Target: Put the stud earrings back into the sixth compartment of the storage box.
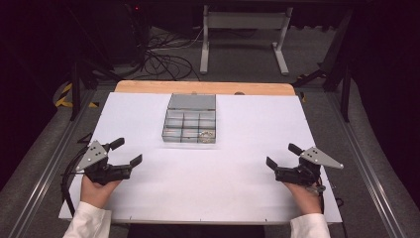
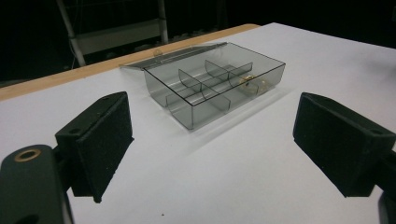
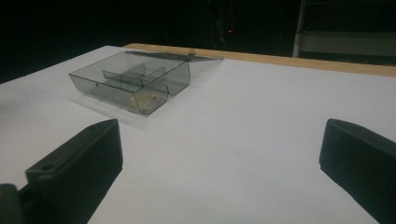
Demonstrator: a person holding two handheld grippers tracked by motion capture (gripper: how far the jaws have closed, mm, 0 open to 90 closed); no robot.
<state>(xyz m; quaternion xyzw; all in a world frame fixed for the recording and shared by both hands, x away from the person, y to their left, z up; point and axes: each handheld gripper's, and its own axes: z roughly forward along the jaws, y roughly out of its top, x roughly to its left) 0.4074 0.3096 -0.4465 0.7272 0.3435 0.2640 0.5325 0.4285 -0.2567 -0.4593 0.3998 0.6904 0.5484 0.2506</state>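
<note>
1. A clear smoky-grey plastic compartment box (image 1: 189, 126) is sitting on the white-covered worktop (image 1: 237, 183), towards the far middle of it, close to the bare wooden strip (image 1: 148, 87) running along the far edge.
2. The box's flat transparent lid (image 1: 192, 101) is lying open behind it, resting flat on the worktop on the far side.
3. Thin dividers are splitting the box into small cells; in the high view, the near-right cell is holding a small heap of pale, partly brassy pieces (image 1: 206, 134), too small to identify.
4. The left gripper (image 1: 126, 152) is hovering at the near-left part of the worktop, held in the person's left hand (image 1: 96, 191), with a white sleeve (image 1: 86, 223) showing at the bottom edge.
5. Its two black fingers (image 2: 100, 140) are standing wide apart and are gripping nothing; in the left gripper view the box (image 2: 215, 88) is lying ahead, between them and well apart from them.
6. The right gripper (image 1: 283, 154) is hovering at the near-right part of the worktop, held in the person's right hand (image 1: 304, 196).
7. Its fingers (image 3: 79, 168) are likewise spread wide and holding nothing; in the right gripper view the box (image 3: 133, 81) is lying ahead and to the left, well apart from them.
8. Both grippers are pointing roughly towards the box, one on each side, and neither is touching it.
9. Beyond the worktop, dark cables (image 1: 163, 59) are trailing across the grey floor beside a white metal frame (image 1: 245, 29).
</note>
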